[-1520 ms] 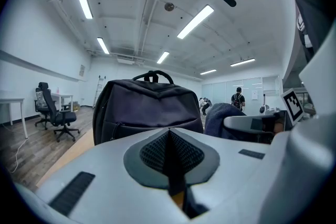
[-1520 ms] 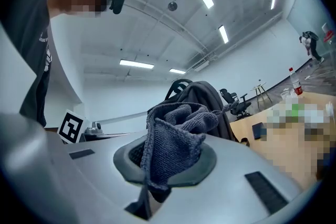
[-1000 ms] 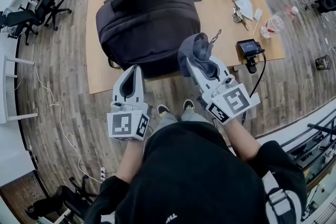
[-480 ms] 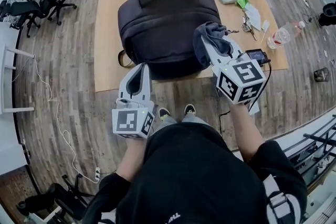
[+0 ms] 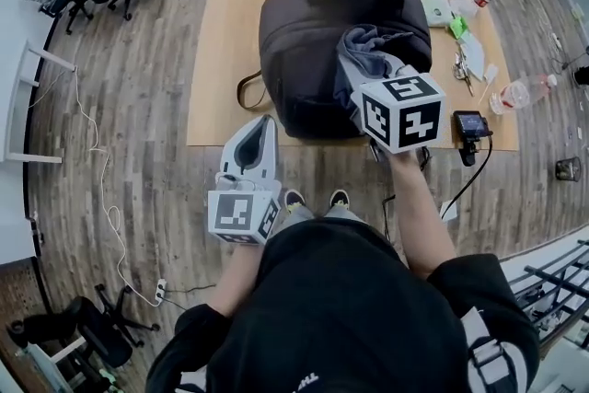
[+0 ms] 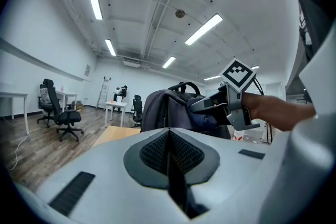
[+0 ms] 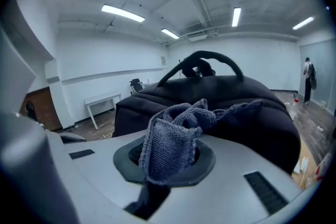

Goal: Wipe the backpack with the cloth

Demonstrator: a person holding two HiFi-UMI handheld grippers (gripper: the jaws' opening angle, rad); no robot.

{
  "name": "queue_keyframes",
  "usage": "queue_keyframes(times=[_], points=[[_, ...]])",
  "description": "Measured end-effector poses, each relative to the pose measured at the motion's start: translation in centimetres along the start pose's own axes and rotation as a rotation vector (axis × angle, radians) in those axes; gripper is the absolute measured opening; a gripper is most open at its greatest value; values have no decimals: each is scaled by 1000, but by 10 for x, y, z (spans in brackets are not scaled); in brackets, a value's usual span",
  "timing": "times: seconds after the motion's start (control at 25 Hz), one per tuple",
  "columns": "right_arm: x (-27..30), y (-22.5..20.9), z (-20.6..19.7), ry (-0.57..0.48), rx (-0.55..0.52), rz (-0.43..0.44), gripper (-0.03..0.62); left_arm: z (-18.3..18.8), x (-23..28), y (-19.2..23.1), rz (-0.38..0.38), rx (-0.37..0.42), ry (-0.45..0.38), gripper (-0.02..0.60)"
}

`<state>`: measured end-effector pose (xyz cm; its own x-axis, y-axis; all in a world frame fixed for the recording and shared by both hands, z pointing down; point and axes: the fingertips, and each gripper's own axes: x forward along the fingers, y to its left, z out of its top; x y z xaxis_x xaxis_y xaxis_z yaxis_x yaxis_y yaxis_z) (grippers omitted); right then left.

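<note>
Right gripper grips a bunched grey knitted cloth at the near-right side of the dark fabric backpack; contact probable, partly obscured. Left gripper closed, empty, short of the backpack. Recommend flat overlapping strokes, the left bracing.

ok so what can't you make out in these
Hidden, head view: whether the cloth touches the backpack; the cube on the right gripper covers that spot.
Too small, head view: the clutter at the table's right end.
Hidden, right gripper view: the backpack's base, behind cloth and gripper body.
</note>
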<state>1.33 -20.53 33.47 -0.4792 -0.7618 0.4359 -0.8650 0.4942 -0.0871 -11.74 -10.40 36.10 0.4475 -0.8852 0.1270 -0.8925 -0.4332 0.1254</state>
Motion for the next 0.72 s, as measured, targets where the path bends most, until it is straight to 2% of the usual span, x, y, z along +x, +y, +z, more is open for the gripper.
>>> queue_keyframes(times=[0.28, 0.4, 0.56, 0.72], points=[[29, 86, 32, -38, -157, 76, 41, 5, -21, 26, 52, -1, -14, 15], [30, 109, 36, -51, -175, 96, 41, 5, -28, 35, 59, -11, -10, 17], [29, 123, 30, -38, -242, 88, 41, 1, -21, 32, 31, -22, 4, 17], [25, 109, 11, 32, -324, 78, 41, 0, -1, 11, -27, -16, 10, 17]])
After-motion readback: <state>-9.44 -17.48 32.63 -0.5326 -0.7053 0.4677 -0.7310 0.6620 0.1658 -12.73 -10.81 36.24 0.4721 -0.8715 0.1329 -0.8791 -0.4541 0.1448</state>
